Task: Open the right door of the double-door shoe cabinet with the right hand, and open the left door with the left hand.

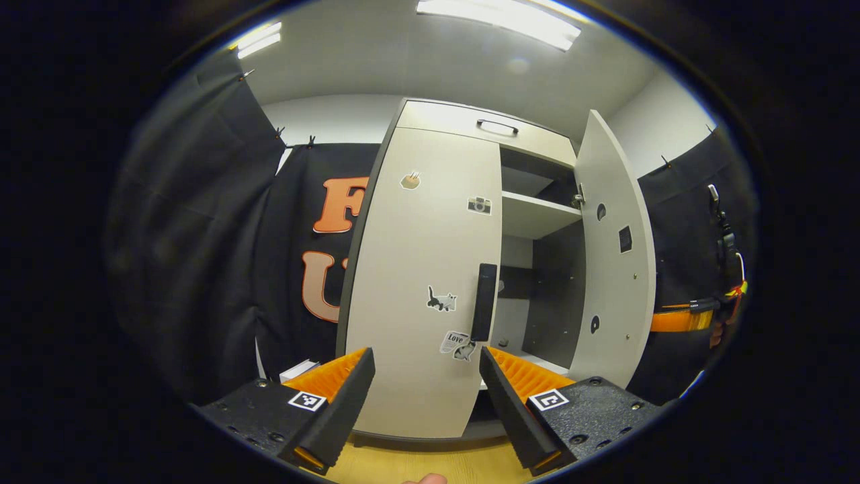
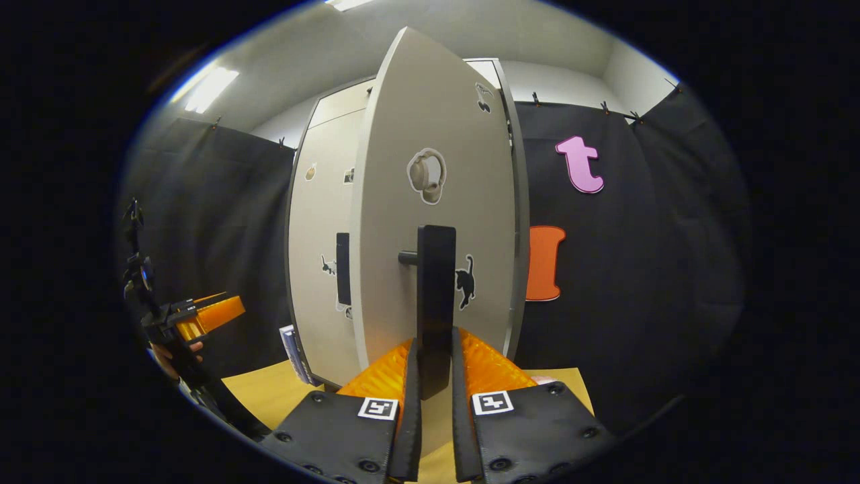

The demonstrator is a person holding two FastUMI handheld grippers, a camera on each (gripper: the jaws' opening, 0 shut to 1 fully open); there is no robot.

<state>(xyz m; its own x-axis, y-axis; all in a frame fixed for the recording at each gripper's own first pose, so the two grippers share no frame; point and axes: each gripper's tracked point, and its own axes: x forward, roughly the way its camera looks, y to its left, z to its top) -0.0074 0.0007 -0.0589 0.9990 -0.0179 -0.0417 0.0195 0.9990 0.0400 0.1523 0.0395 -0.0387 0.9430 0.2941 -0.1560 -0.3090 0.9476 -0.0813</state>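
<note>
Black handle first: your right gripper is clamping it, both fingers pressing on the lower part of the vertical bar on the right door, which is standing swung out from the shoe cabinet. You are holding that gripper level and pointing straight at the door face. Your left gripper is pointing at the left door with its fingers spread wide and holding nothing; the left door's handle is sitting just above and between the fingertips, not touched. The left door is lying closed. Beyond it, the open right side is showing a shelf and dark interior.
</note>
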